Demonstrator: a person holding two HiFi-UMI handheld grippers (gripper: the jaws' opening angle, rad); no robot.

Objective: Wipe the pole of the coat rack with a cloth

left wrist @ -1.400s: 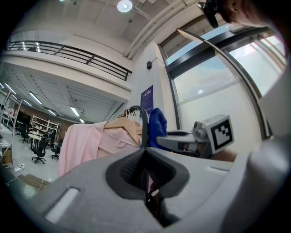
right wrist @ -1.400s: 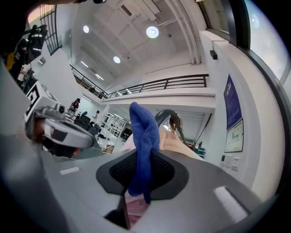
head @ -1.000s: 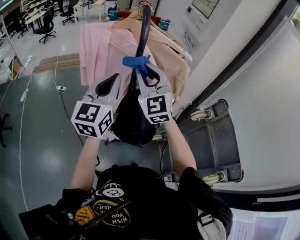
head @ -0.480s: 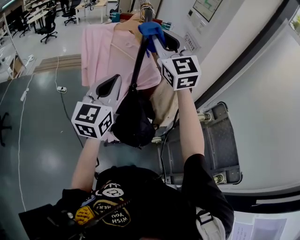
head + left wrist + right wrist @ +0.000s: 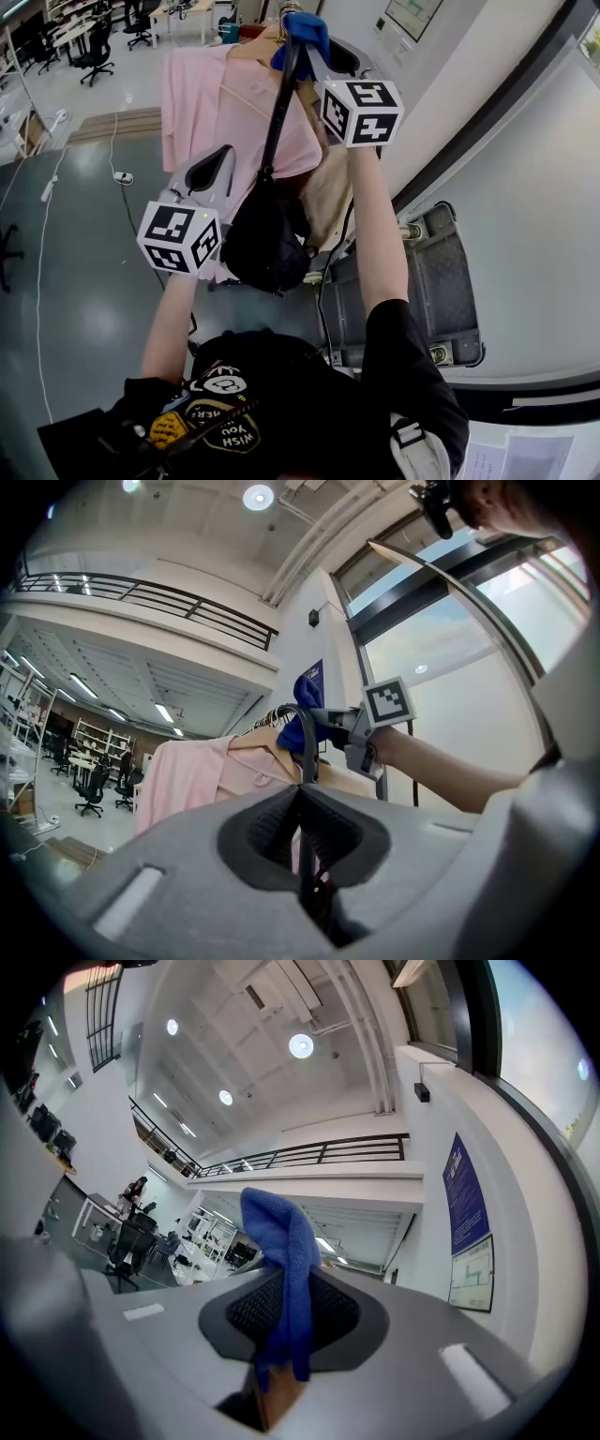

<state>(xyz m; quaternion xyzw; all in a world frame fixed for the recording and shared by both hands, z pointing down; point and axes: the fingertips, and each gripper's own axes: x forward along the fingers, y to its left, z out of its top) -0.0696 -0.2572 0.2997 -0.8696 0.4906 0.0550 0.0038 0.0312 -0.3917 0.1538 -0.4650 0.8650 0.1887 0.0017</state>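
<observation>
Higher than half a second ago, the right gripper (image 5: 317, 52) has carried the cloth (image 5: 305, 28) further up the pole (image 5: 281, 103), so the blue wad now sits at the pole's top end. The left gripper (image 5: 225, 155) has hardly shifted. In the right gripper view the jaws are closed on the cloth (image 5: 281, 1251). A fold stands up out of the seam between them and the rest hangs down over the dark pads. In the head view the cloth lies against the upper end of the pole, with the right jaws just to the pole's right. The left gripper is lower, to the left of the pole's middle stretch and close beside it. In the left gripper view its jaws are drawn together, and the pole (image 5: 307, 738) rises straight ahead in line with their seam. A thin dark line runs down into that seam, but I cannot tell whether the jaws pinch the pole or merely point at it. A black bag (image 5: 262, 234) hangs at the foot of the visible pole. A pink shirt (image 5: 202, 94) hangs to the pole's left and a beige coat (image 5: 328, 187) to its right.
</observation>
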